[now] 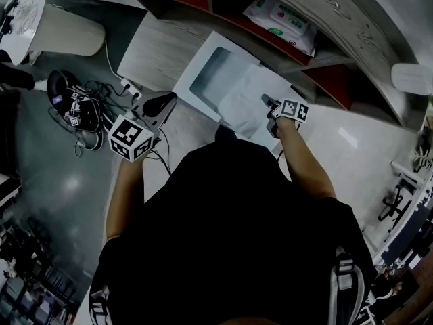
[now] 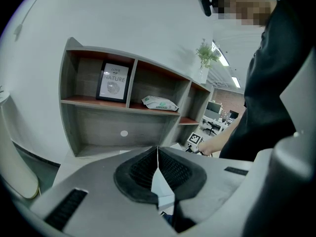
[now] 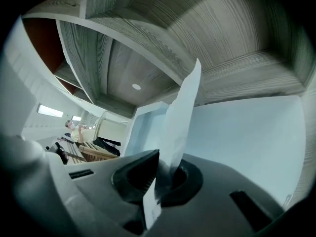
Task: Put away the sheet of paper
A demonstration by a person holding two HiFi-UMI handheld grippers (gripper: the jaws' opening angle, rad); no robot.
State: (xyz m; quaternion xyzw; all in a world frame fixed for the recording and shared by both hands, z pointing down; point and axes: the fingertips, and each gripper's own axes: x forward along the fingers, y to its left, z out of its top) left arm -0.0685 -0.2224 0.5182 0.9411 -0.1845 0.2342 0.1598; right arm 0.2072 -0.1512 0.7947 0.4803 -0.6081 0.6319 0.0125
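Observation:
The white sheet of paper lies slanted over the right side of an open white box on the desk. My right gripper is shut on the sheet's near right edge. In the right gripper view the sheet stands edge-on, clamped between the dark pads, with the pale box behind it. My left gripper hovers over the desk's left part, apart from the box. Its pads meet in a thin line and nothing is held between them.
A curved wooden shelf unit rings the desk's far side and holds a packet of wipes. The left gripper view shows a framed print and a small plant. Cables and a power strip lie on the floor at left.

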